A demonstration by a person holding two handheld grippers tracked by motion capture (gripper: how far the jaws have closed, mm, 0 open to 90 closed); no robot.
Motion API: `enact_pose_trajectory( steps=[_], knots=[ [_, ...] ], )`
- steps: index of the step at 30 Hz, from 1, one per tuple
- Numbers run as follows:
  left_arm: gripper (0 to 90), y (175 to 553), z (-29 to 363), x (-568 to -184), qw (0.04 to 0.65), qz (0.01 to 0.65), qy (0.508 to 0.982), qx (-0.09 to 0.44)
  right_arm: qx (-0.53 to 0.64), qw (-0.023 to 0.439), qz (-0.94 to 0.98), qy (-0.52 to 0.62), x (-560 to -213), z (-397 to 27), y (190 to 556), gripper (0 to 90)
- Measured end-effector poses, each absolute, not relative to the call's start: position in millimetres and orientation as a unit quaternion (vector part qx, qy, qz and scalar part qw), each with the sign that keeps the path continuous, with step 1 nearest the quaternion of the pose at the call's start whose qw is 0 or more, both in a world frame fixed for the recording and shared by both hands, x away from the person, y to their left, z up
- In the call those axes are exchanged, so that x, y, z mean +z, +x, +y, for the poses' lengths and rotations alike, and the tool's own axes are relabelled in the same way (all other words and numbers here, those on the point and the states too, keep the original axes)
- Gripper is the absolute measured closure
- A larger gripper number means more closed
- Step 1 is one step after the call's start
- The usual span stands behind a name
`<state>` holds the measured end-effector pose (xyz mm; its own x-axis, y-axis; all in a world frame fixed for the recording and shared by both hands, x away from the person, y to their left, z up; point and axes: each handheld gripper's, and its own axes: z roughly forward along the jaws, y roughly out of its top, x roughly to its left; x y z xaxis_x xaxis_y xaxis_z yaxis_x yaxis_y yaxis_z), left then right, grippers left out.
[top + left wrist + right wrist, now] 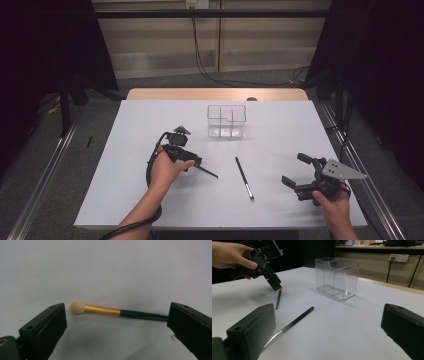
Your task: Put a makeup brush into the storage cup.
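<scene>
Since the left gripper (117,322) hangs spread wide over the gold-banded brush (105,310) lying flat on the white table (150,200), I'd worry that closing along its length just skids it away, while the right gripper (300,172) waits open too.

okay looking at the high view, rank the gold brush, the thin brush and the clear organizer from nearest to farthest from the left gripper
1. Gold brush, under the left gripper.
2. Thin brush, to its right, mid-table.
3. Clear organizer, toward the far edge; close to the thin brush in distance.
</scene>
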<state>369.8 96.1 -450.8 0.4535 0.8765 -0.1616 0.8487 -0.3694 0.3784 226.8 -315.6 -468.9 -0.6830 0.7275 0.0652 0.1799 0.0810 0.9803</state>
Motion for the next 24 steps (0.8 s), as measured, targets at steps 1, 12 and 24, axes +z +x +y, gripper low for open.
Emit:
enact_pose_trajectory(
  steps=[1, 12, 24],
  knots=[
    [2.5, 370, 95, -451, 0.205, 0.518, 0.829, 0.034, 0.595, 0.23, 0.698, 0.325, -469, -316, 227, 0.0],
    [4.8, 368, 83, -459, 0.19, 0.535, 0.822, 0.042, 0.596, 0.229, 0.697, 0.327, -469, -316, 226, 0.0],
    [15.1, 363, 78, -460, 0.16, 0.515, 0.838, 0.09, 0.596, 0.231, 0.695, 0.328, -468, -317, 227, 0.0]
  ],
)
